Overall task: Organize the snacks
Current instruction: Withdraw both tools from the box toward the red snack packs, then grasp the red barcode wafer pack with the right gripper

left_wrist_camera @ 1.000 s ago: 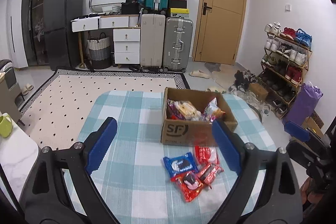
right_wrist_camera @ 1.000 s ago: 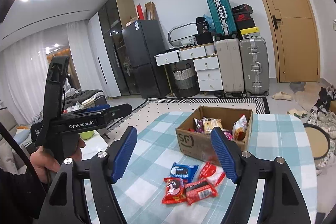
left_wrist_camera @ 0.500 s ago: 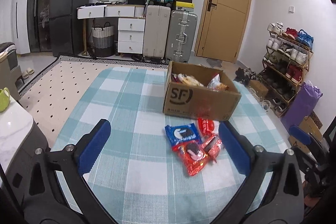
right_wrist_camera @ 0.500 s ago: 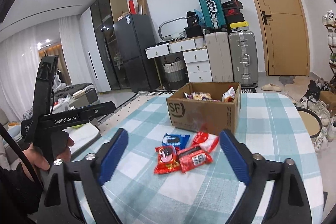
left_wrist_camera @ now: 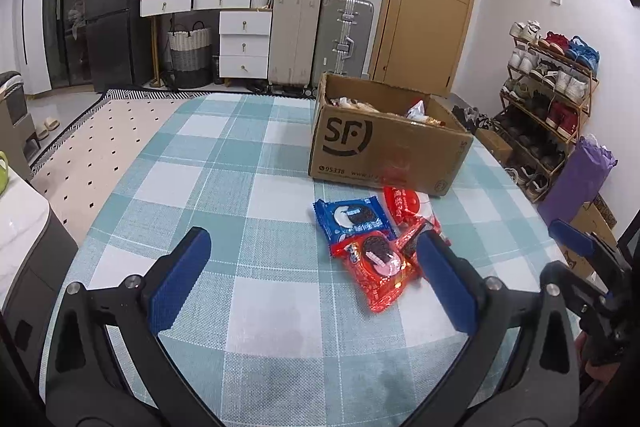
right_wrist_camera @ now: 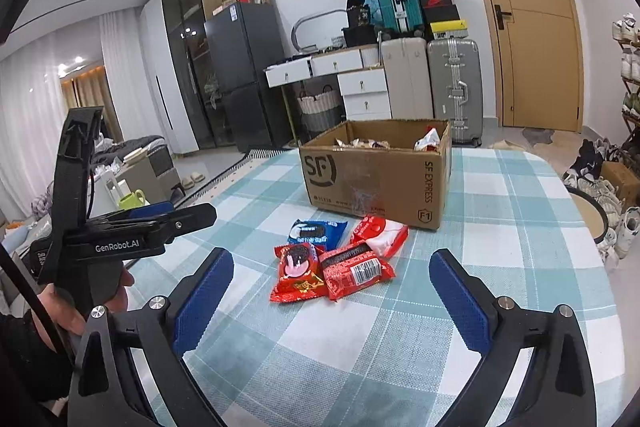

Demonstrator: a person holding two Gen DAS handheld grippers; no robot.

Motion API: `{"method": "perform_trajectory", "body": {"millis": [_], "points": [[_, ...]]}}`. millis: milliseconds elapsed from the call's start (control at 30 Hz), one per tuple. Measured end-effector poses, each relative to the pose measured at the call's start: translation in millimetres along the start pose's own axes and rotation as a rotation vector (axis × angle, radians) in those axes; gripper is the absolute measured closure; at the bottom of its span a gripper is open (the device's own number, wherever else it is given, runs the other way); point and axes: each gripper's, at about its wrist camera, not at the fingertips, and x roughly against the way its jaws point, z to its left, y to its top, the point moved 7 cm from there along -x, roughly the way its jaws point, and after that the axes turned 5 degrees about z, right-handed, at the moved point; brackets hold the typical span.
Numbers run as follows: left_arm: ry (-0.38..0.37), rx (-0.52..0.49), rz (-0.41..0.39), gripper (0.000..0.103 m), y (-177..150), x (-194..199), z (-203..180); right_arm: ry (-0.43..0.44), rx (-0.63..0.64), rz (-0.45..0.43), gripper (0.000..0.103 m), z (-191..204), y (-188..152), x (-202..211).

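Checked teal-and-white cloth covers the bench [left_wrist_camera: 240,187], with suitcases, a white drawer unit and a wooden door behind it and a shoe rack off to one side. One cardboard box [left_wrist_camera: 384,151] stands on the cloth toward the far side, and some wrapped snacks already lie inside it; how many is hidden by its walls. Just in front of the box, four packets remain loose in a small overlapping pile: one blue cookie packet [right_wrist_camera: 318,230], one red cookie packet [right_wrist_camera: 296,273] beside it, one red packet with a barcode label [right_wrist_camera: 354,269], and one red-and-white packet [right_wrist_camera: 380,233] nearest the box.

By the look of it the job is partly done: part of the stock is boxed, and these four are left to go in.

Left tongs [left_wrist_camera: 312,283] stand wide apart over bare cloth with nothing between them, their right pad just beside the pile. Right tongs [right_wrist_camera: 332,301] also stand wide apart, their jaws having just been opening, empty, with the pile ahead of them and in line with the gap. A hand [right_wrist_camera: 76,311] grips the left tool's handle at the edge of the right wrist view. Neither tool touches a packet yet.
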Motion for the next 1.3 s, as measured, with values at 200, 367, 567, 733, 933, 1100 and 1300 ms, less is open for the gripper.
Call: {"method": "perform_trajectory", "body": {"millis": [200, 367, 567, 733, 933, 1100, 1300], "points": [[0.0, 0.006, 0.049, 0.0, -11.7, -29.9, 7.3, 0.003, -0.011, 0.131, 0.003, -8.4, -6.5, -48.2], [0.0, 0.021, 0.086, 0.0, -20.8, -52.7, 15.7, -0.001, 0.002, 0.205, 0.003, -11.5, -9.6, -80.5], [-0.004, 0.041, 0.113, 0.0, -26.7, -75.6, 21.2, -0.077, 0.066, 0.284, 0.005, -16.9, -10.6, -114.2], [-0.022, 0.056, 0.142, 0.0, -31.4, -86.8, 23.9, -0.079, 0.086, 0.341, 0.025, -22.1, -15.3, -134.3], [-0.035, 0.069, 0.151, 0.0, -33.9, -92.9, 24.8, -0.075, 0.105, 0.368, 0.026, -21.4, -15.4, -150.7], [-0.04, 0.068, 0.157, 0.0, -35.8, -94.0, 24.1, -0.067, 0.115, 0.404, 0.029, -15.7, -22.7, -165.1], [-0.04, 0.069, 0.161, 0.0, -37.8, -93.6, 24.3, -0.072, 0.115, 0.395, 0.044, -12.9, -24.0, -164.5]]}}
